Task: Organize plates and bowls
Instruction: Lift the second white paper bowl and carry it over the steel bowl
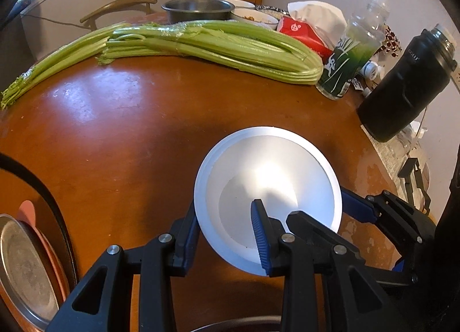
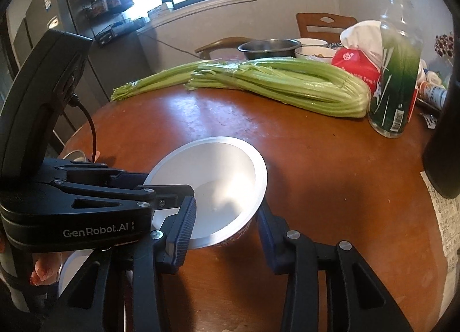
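A white bowl (image 1: 267, 176) with a patterned outside hangs tilted just above the brown round table (image 1: 120, 136). My left gripper (image 1: 225, 205) is shut on its rim, one finger outside the wall and one inside. In the right wrist view the same bowl (image 2: 218, 176) sits between the fingers of my right gripper (image 2: 227, 205), which is shut on the near rim, left pad inside and right pad against the outer wall. The left gripper (image 2: 152, 183) clamps the bowl's far-left rim there. The right gripper's blue finger (image 1: 356, 205) shows at the bowl's right edge.
A metal plate (image 1: 26, 268) lies on a pinkish plate at the table's lower left edge. Long celery (image 1: 207, 44) crosses the back, with a steel bowl (image 1: 198, 8) and white bowls behind it. A green bottle (image 1: 345, 64) and a black flask (image 1: 408, 87) stand at right.
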A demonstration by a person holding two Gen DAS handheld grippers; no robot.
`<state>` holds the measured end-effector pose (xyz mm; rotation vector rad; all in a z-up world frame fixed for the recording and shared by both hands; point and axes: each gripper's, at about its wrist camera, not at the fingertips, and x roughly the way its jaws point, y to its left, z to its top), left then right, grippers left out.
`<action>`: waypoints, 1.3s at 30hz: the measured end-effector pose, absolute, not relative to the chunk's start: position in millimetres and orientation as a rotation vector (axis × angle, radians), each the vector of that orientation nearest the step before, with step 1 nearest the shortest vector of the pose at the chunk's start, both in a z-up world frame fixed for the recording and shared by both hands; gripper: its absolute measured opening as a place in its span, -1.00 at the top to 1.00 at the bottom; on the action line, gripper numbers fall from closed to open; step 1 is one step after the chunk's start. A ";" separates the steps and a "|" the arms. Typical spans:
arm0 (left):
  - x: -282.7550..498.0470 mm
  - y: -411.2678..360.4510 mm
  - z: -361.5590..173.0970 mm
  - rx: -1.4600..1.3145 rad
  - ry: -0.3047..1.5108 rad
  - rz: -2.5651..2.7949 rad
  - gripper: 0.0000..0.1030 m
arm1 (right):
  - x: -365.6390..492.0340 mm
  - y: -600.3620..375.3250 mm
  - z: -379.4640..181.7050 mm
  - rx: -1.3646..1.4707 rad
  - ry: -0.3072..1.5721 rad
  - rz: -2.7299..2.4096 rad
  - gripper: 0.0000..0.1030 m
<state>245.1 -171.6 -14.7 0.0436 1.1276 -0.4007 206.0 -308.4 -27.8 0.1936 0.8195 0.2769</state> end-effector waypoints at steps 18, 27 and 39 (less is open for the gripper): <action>196.4 -134.9 40.2 0.035 0.986 -0.375 0.32 | 171.5 -277.8 20.5 0.156 0.722 0.316 0.15; 161.1 -116.6 57.6 0.034 0.928 -0.366 0.32 | 139.4 -258.0 40.2 0.134 0.680 0.327 0.15; 120.7 -97.1 63.0 0.026 0.903 -0.352 0.32 | 102.9 -238.1 47.0 0.114 0.653 0.344 0.14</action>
